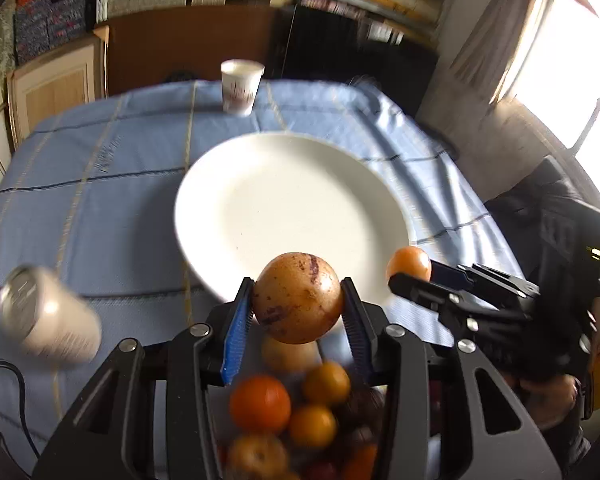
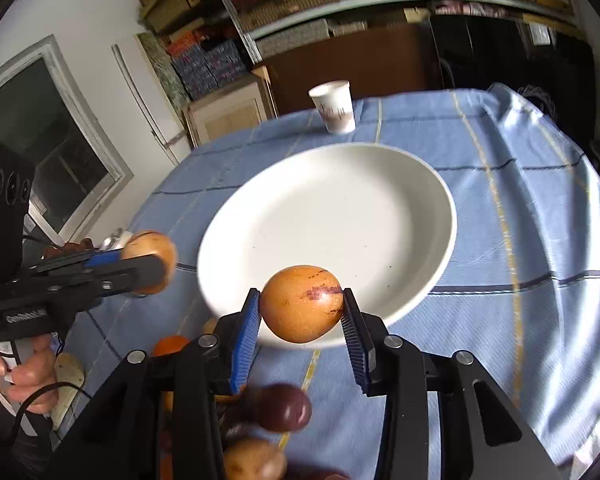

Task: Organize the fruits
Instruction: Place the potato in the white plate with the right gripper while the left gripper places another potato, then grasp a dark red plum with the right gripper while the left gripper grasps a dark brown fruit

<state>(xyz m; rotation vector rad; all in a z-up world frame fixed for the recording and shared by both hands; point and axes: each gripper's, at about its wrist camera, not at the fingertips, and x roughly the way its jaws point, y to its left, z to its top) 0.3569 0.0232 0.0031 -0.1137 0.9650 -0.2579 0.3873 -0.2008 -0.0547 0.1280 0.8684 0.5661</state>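
In the left wrist view my left gripper (image 1: 296, 286) is shut on a round yellow-brown speckled fruit (image 1: 298, 300), held over the near rim of a white plate (image 1: 292, 200). At the right, my right gripper (image 1: 414, 273) grips a smaller orange-yellow fruit (image 1: 409, 262). The right wrist view shows the right gripper (image 2: 300, 294) shut on that orange-yellow fruit (image 2: 302, 306), which has a purple streak, above the plate's (image 2: 340, 216) near rim. Off to the left, the left gripper (image 2: 144, 261) carries its speckled fruit (image 2: 152, 246). A pile of loose fruits (image 1: 296, 412) lies below both grippers.
A blue checked tablecloth (image 1: 112, 184) covers the table. A white paper cup (image 1: 241, 86) stands at the far edge behind the plate. A metal can (image 1: 48, 320) is at the near left. A dark purple fruit (image 2: 282, 408) lies near me. A person's hand (image 2: 28, 372) holds the left gripper's handle.
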